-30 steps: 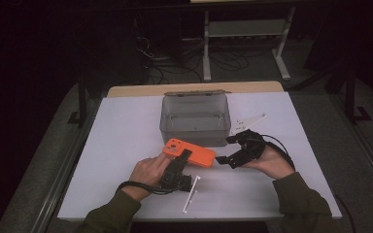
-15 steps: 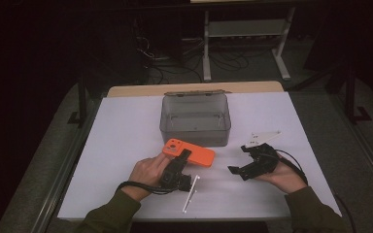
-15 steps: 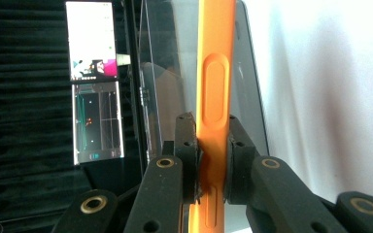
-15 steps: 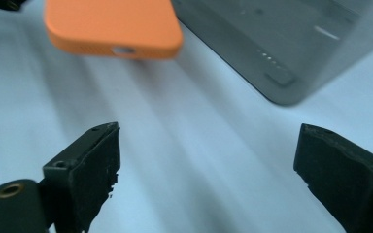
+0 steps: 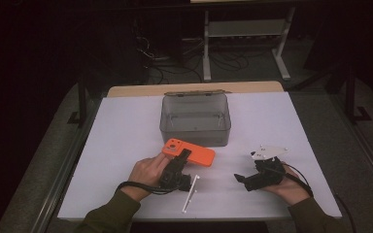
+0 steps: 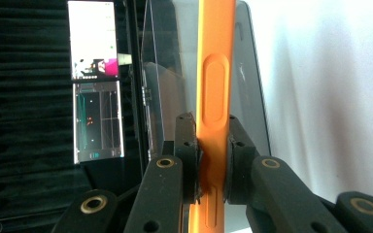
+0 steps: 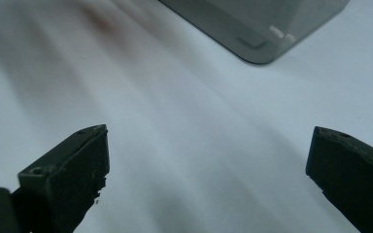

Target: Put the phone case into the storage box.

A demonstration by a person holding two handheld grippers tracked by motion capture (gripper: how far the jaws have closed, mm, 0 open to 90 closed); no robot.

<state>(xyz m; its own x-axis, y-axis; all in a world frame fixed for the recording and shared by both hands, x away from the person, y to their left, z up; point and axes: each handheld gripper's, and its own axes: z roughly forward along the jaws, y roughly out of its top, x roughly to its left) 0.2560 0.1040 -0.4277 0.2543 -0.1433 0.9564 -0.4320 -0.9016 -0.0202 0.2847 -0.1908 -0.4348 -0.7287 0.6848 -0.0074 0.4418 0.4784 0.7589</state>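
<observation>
While the left gripper [image 6: 212,160] clamps the orange phone [image 5: 189,154] — no legible writing — right gripper [image 7: 206,170] just opened wide, empty.

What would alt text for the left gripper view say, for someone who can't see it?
The left gripper is clamped on the edge of an orange phone case, which rises straight up the middle of the frame. Behind it stand a clear plastic box and the white tabletop, with lit screens at left.

The phone [image 5: 189,154] lies before the box [image 5: 195,120], left of the right gripper [image 5: 245,180].
</observation>
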